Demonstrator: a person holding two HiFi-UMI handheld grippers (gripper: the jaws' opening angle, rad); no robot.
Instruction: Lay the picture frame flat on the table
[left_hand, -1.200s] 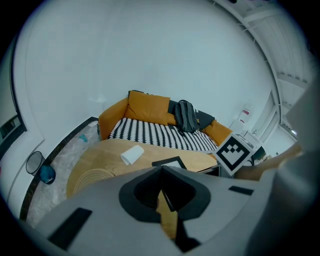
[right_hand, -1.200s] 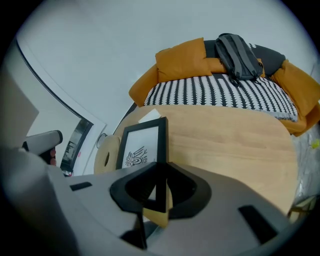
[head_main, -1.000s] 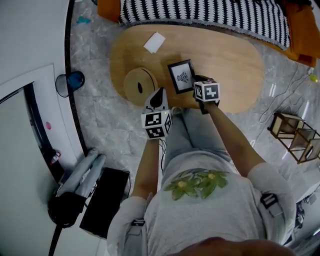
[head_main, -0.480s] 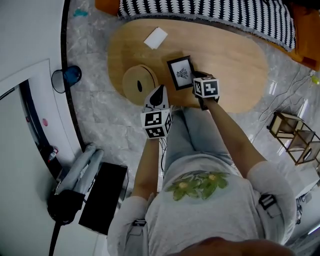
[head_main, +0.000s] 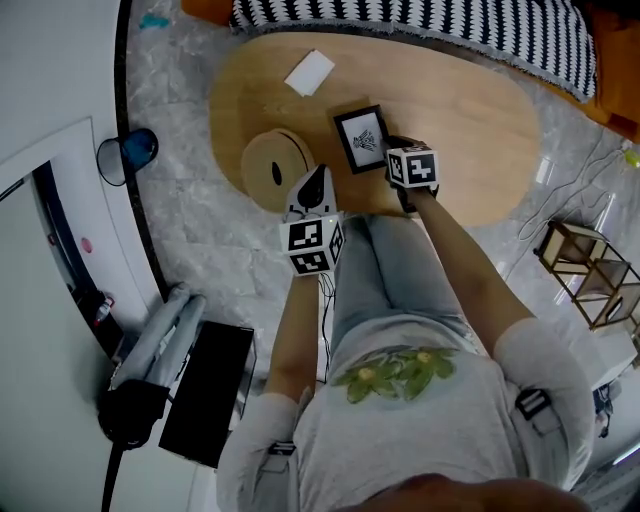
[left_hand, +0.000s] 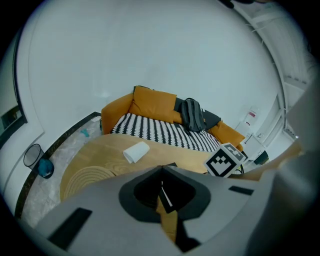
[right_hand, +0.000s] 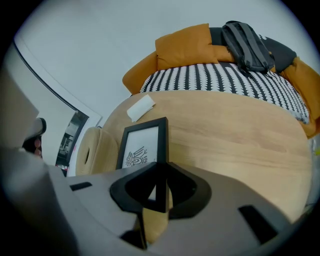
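Right tongs (head_main: 395, 155) stay pinched on the right edge of the picture frame (head_main: 361, 140), unmoved and propped aslant near the table (head_main: 470, 120) front; left tongs (head_main: 318, 185) pressed together, empty, so laying flat seems barely begun.

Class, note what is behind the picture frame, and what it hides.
Behind the frame lies a white object on the table, then a striped sofa. The frame's back and the table strip right behind it are hidden. The right tool grips its edge.

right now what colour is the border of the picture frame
Black; the picture frame shows best in the right gripper view.
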